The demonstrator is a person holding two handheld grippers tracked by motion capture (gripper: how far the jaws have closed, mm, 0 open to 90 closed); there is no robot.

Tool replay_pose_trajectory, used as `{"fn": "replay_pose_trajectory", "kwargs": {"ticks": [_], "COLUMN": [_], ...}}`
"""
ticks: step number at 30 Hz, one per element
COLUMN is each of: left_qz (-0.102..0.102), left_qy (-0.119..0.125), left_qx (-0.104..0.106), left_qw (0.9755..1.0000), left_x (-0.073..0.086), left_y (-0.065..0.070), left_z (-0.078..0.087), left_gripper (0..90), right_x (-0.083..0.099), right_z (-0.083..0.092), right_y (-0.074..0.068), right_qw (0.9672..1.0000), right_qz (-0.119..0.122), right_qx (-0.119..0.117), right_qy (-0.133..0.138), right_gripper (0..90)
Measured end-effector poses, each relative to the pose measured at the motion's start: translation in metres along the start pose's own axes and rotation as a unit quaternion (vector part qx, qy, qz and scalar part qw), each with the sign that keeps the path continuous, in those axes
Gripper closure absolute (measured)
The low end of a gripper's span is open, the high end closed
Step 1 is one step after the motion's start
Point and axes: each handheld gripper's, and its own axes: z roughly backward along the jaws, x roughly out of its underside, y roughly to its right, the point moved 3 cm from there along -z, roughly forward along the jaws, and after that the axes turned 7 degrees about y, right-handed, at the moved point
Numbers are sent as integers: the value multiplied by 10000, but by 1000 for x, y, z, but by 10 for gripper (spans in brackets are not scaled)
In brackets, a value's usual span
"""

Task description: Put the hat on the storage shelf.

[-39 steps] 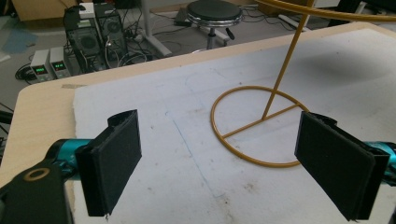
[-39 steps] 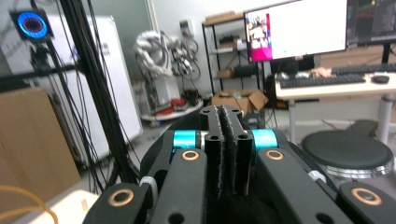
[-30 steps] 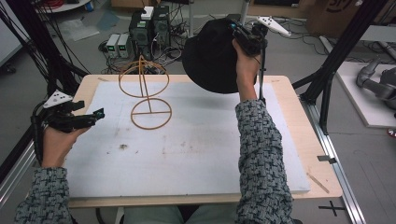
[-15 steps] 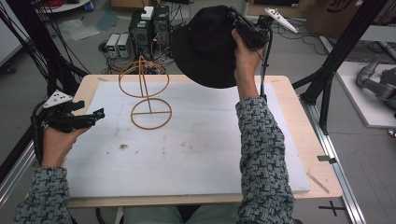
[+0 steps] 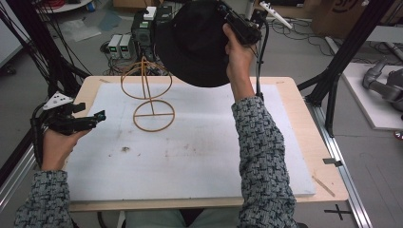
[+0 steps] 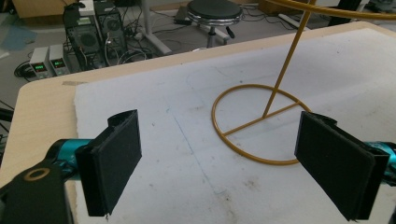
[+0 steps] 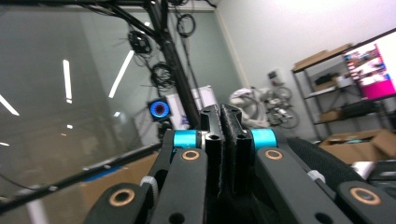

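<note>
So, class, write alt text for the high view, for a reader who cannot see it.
The right gripper, raised above the table's far edge, holds a black hat over a gold wire stand on a white mat. The left gripper rests open at the mat's left edge.

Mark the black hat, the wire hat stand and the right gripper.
black hat (image 5: 195,45), high view, crown.
wire hat stand (image 5: 153,115), high view, base ring's crossbar.
right gripper (image 7: 222,154), right gripper view, between the closed jaws.

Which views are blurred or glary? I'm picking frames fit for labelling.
High view: sharp, evenly lit; the black hat shows little detail. Left gripper view: crisp on the gold wire stand. Right gripper view: soft, with light streaks reflected on the left.
</note>
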Motion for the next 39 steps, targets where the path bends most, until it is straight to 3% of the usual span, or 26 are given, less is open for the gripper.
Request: {"fn": "replay_pose_trajectory", "kwargs": {"ticks": [7, 21, 30, 39], "left_qz": [-7, 11, 28, 38], "left_qy": [7, 3, 12, 16], "left_qx": [-3, -19, -33, -57], "left_qw": [10000, 10000, 10000, 10000], "left_x": [-1, 0, 0, 0], "left_y": [0, -2, -3, -6], "left_z": [1, 1, 2, 4], "left_gripper": [149, 149, 149, 149], "right_x": [10, 56, 85, 117], "right_z": [-9, -33, -49, -60], "right_y": [-11, -31, -51, -59], "right_qw": [9990, 9943, 9881, 9825], "right_qz": [-360, -696, -804, -840], "right_qx": [-265, -601, -850, -916], "right_qy": [-65, -541, -1002, -1387], "right_gripper": [888, 888, 887, 886]}}
